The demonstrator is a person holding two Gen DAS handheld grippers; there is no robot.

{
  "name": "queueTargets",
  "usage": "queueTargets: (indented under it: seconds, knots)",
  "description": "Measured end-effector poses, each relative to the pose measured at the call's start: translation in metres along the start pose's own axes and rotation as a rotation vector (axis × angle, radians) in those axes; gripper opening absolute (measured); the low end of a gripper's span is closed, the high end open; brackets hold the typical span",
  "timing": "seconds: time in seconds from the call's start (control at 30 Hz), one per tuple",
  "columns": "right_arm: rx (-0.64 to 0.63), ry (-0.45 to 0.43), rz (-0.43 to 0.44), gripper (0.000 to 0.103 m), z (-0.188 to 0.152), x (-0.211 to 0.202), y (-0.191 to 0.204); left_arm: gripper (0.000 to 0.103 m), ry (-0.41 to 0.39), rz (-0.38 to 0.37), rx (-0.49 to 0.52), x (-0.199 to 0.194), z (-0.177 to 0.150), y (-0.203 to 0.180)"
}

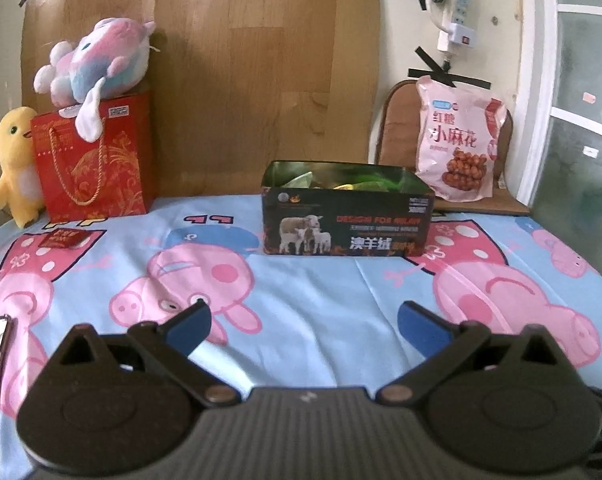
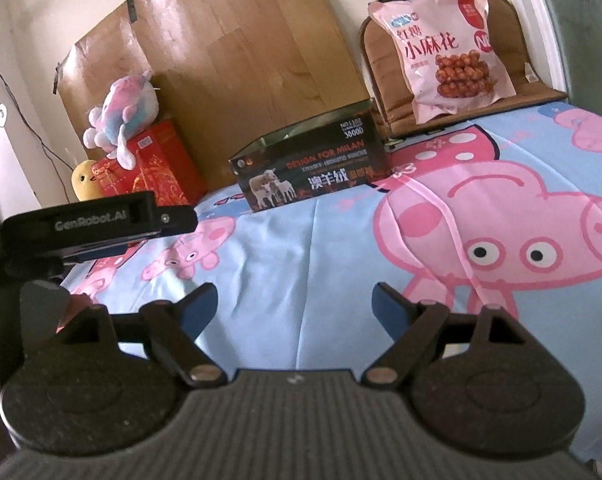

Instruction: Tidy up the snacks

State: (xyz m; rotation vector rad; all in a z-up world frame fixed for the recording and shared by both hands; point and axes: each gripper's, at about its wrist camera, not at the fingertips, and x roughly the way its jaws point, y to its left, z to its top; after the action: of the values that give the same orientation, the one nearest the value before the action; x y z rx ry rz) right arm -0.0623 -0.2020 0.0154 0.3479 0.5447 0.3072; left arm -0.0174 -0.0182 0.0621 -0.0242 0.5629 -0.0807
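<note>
The left hand-held gripper [image 1: 304, 320] hovers over the cartoon-pig sheet [image 1: 321, 292] covering the surface, jaws spread wide, nothing between its blue fingertips [image 1: 191, 326]. The right hand-held gripper [image 2: 294, 307] is likewise wide open and empty; the body of the left unit crosses the left edge of the right wrist view.

The dark open-topped box [image 1: 347, 220] stands upright on the sheet near the far edge, ahead of both grippers. Its long axis runs left to right, parallel to the wooden backboard [image 1: 261, 60], with the printed sheep side facing the cameras. Green and yellow packets [image 1: 361, 182] show inside it; their number cannot be told.

A pink snack bag [image 1: 459, 140] stands upright, leaning on a brown chair back [image 1: 397, 120] to the right of the box and behind it, print facing forward.

A small red packet [image 1: 63, 238] lies flat on the sheet at far left, in front of a red gift bag [image 1: 93, 156]. A pastel plush [image 1: 95, 64] sits on top of that bag; a yellow plush [image 1: 15, 160] stands to its left.
</note>
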Motion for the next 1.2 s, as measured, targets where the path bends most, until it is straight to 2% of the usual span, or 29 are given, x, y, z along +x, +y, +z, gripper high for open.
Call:
queueTargets:
  seconds: [0.57,0.7,0.87,1.2]
  knots:
    - [0.004,0.051,-0.008,0.086,-0.001,0.036,-0.004,0.103,0.050,0.058,-0.013,0.029,-0.007,0.015]
    - [-0.014,0.029,-0.023,0.086,0.000,0.037,-0.005,0.103,0.037,0.088,0.007,0.032,-0.006,0.011]
    - [-0.032,-0.015,-0.043,0.087,0.004,0.036,-0.006,0.103,0.003,0.089,0.029,0.029,-0.002,0.006]
    - [-0.023,-0.007,-0.050,0.087,0.005,0.043,-0.011,0.103,-0.029,0.114,0.032,0.030,0.002,0.004]
